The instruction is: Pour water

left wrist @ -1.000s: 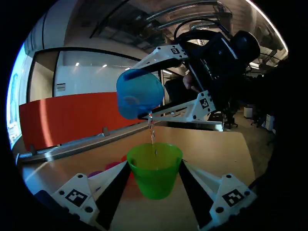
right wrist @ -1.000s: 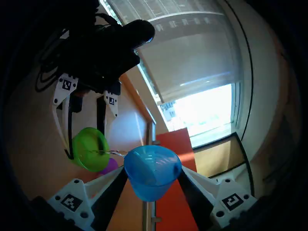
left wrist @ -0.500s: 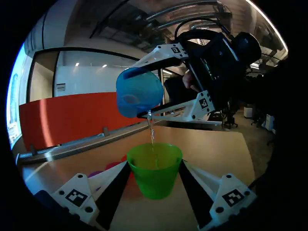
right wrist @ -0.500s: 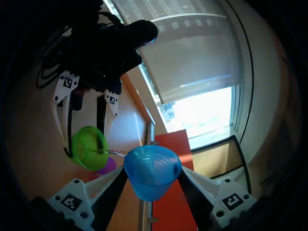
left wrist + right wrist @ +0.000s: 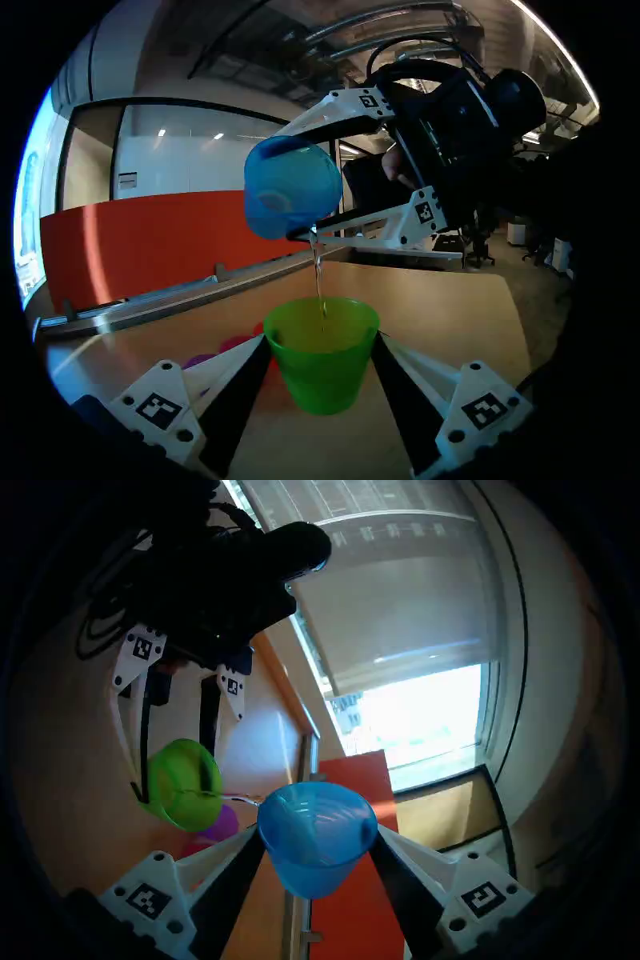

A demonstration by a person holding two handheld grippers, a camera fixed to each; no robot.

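The blue cup (image 5: 290, 186) is clamped, tipped, between the right gripper's (image 5: 308, 192) fingers. A thin stream of water (image 5: 318, 276) is let fall into the green cup (image 5: 322, 360), which is gripped by the left gripper (image 5: 320, 342) over the table (image 5: 448, 304). A purple cup (image 5: 197, 362) and a pink cup (image 5: 234, 343) are partly hidden behind the left finger, toward the table's far edge.

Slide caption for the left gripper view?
Right tongs tip blue cup, water streaming into green cup held by left tongs.

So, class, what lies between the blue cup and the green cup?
A thin stream of water, falling from the blue cup into the green cup; the left gripper view shows it.
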